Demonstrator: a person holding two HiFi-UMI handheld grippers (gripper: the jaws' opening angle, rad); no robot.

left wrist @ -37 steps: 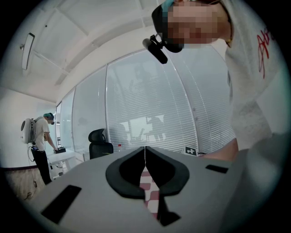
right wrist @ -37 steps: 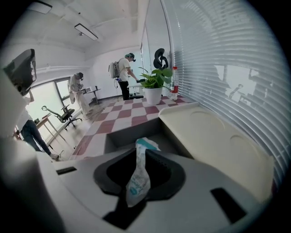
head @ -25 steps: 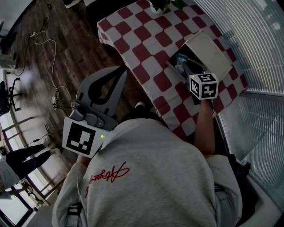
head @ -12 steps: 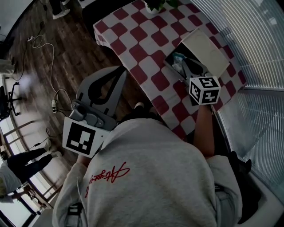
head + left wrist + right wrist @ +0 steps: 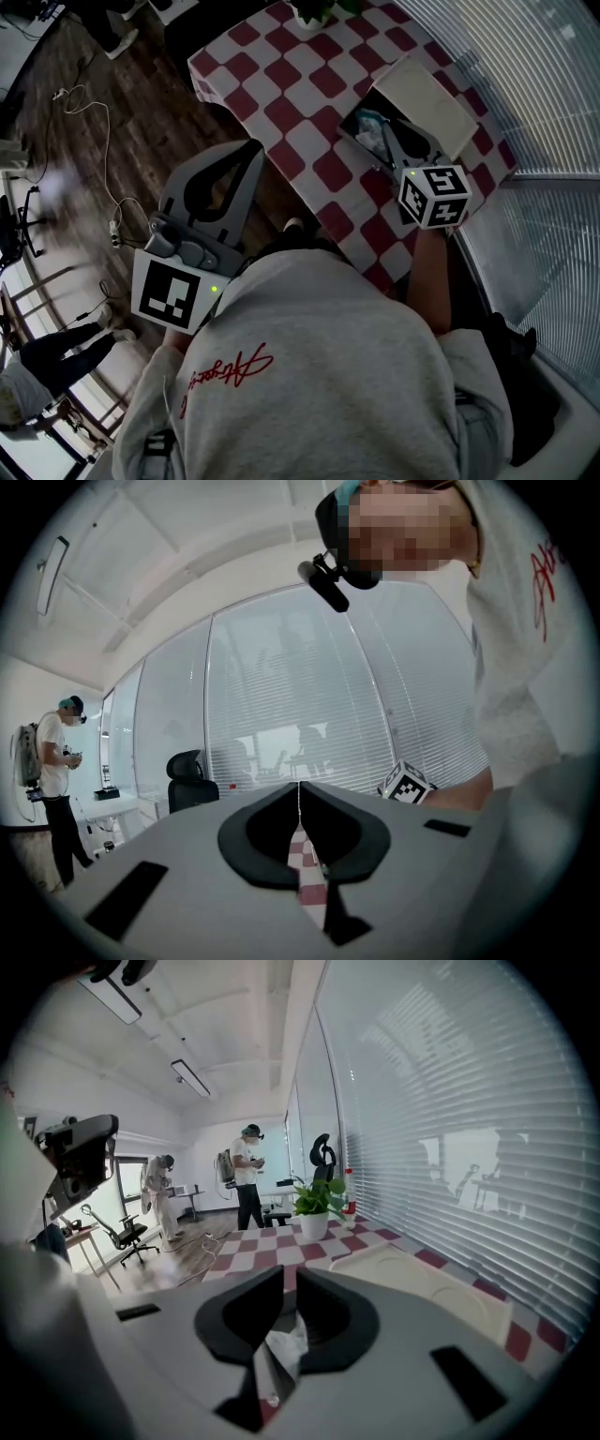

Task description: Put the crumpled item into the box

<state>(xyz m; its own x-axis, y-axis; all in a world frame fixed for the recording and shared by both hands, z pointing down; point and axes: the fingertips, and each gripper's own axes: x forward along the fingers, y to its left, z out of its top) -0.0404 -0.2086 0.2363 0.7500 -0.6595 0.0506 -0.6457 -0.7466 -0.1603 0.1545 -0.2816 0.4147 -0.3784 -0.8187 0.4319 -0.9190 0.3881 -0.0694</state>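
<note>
Right gripper (image 5: 388, 131), with its marker cube nearest the person, is hanging at the near edge of the cream cardboard box (image 5: 424, 89), which is sitting lid-open on the desk under a red-and-white checked cloth (image 5: 281, 84).

The pale crumpled plastic-like item (image 5: 367, 124) is lying inside the box, just ahead of the fingers. In the right gripper view the fingers are standing slightly apart, a narrow gap at the tips (image 5: 286, 1277), and the crumpled item (image 5: 281, 1346) is showing through the gap lower down. It looks released, though whether a fold is still catching a finger is hard to tell at this angle.

Left gripper (image 5: 251, 150) is idling off the desk edge over the wooden floor, its fingers pressed together with nothing between them (image 5: 298, 787).

Doing this step well, as I judge it:
- Spread the fingers a touch more before drawing back, so that no fold drags out.
- Pull back along the line of the fingers, clear of the box wall and lid.
- Check that the item is settling below the rim.

Against a second ago:
- The right gripper is sitting further back from the box, where then its fingers were reaching deeper in.
- The item is showing more plainly.
- The left gripper is holding the same pose.
</note>
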